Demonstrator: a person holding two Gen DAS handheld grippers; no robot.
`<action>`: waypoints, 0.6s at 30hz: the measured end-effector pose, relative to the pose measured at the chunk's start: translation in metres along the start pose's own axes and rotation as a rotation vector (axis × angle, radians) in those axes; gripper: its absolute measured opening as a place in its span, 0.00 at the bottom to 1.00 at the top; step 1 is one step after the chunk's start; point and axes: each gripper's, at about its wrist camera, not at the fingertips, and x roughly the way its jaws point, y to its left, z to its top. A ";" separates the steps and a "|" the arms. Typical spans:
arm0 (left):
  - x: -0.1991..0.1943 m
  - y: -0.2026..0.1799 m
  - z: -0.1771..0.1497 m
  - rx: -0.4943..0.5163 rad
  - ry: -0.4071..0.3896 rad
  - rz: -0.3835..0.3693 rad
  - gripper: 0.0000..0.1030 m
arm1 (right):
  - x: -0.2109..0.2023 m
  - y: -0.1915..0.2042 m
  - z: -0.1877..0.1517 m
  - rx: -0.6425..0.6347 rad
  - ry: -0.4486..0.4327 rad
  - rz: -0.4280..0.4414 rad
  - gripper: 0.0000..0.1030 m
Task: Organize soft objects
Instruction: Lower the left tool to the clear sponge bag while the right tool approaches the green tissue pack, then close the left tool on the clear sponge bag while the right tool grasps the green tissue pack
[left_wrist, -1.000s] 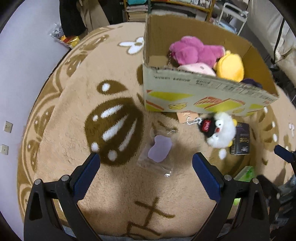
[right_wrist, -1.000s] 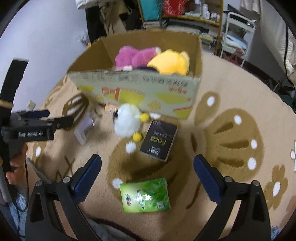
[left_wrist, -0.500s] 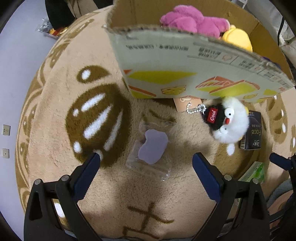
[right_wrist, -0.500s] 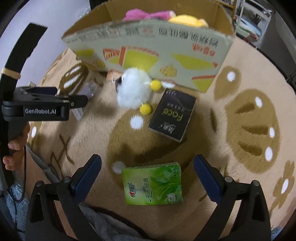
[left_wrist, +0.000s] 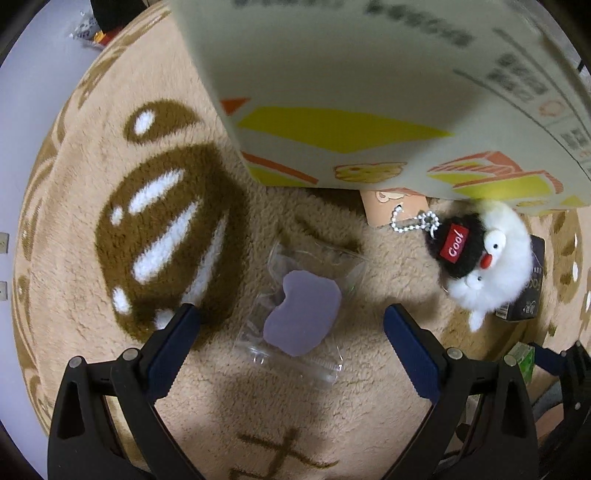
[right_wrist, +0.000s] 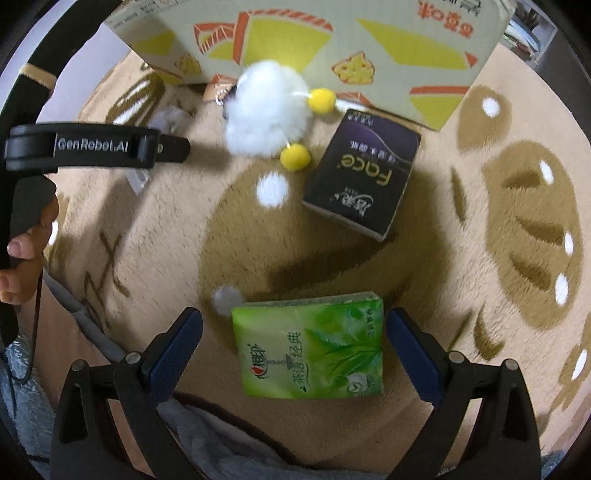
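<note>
1. Purple pad (left_wrist: 301, 317) lay in a clear bag (left_wrist: 295, 325) on the rug (left_wrist: 92, 277), just in front of the box (left_wrist: 369, 92) wall, dead centre between the left gripper (left_wrist: 291, 325) fingers and low in the left view.
2. Pad's long axis ran roughly fore-aft, tilted a bit right, so it lay across the closing line. Left jaws stood wide, nothing held, and straddled the bag on both sides.
3. Green pack (right_wrist: 310, 347) sat well back from the box, between the right gripper (right_wrist: 295, 328) fingers; its right edge was just beside the right finger (right_wrist: 410, 354). Right jaws wide, empty.
4. Each hand had its own target; the left was nearer the pad, the right nearer the pack. Likely next: drop and close, my guess.
5. White plush (left_wrist: 487, 266) lay against the box wall, right of the pad, with a black cap, red tag, bead chain (left_wrist: 410, 221), yellow pom-poms (right_wrist: 295, 157). Fluffy, squashy.
6. Dark pack (right_wrist: 364, 177) lay just beside the plush, near the box; boxy, film-wrapped.
7. Materials: pad smooth, flat, bean-shaped; bag crinkly and slippery; green pack soft, glossy, rectangular; rug deep pile, tan with brown patches; box printed cardboard, rigid.
8. Risk: bag film could slip from the fingers.
</note>
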 end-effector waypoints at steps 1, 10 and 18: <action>0.001 0.000 0.001 -0.008 0.002 -0.010 0.95 | 0.001 0.000 0.000 -0.001 0.003 -0.004 1.00; -0.001 0.016 0.002 -0.014 -0.022 -0.031 0.62 | 0.001 0.008 -0.003 -0.022 0.012 -0.036 0.77; -0.010 0.022 -0.012 -0.008 -0.048 -0.010 0.45 | -0.002 0.014 -0.011 -0.026 -0.016 -0.032 0.77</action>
